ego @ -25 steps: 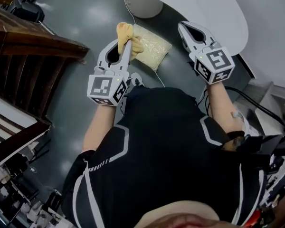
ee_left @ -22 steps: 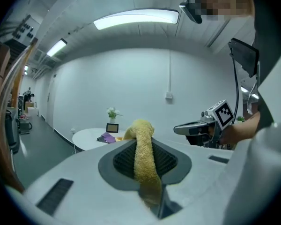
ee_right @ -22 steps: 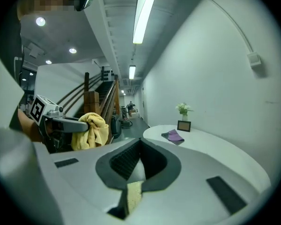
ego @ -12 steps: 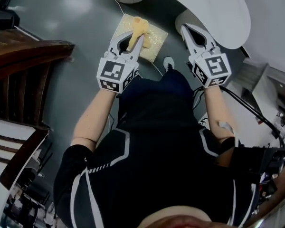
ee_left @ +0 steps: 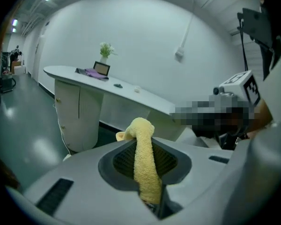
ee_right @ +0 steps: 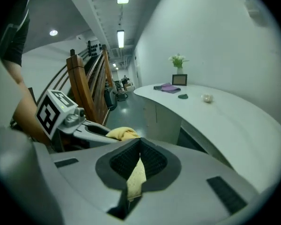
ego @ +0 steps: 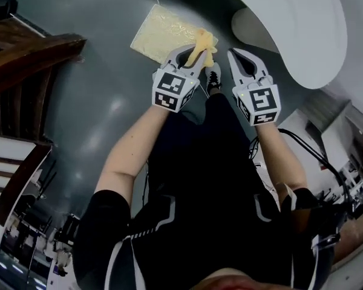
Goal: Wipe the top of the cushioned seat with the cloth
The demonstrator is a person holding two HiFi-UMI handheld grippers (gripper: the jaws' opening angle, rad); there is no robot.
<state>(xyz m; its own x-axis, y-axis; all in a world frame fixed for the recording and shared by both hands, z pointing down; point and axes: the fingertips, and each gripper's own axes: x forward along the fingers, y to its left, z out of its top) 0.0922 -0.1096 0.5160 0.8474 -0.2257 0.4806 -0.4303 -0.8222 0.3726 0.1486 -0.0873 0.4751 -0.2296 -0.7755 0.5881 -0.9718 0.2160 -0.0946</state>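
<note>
Yellow terry cloth (ego: 204, 41) in the left tool (ego: 196, 53), at the pale square cushioned seat's (ego: 160, 30) corner

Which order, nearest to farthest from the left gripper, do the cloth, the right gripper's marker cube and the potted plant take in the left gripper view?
1. cloth: clamped between the left gripper's jaws, centre.
2. marker cube: on the right gripper, alongside at the right.
3. potted plant: far end of the counter, upper left background.
</note>
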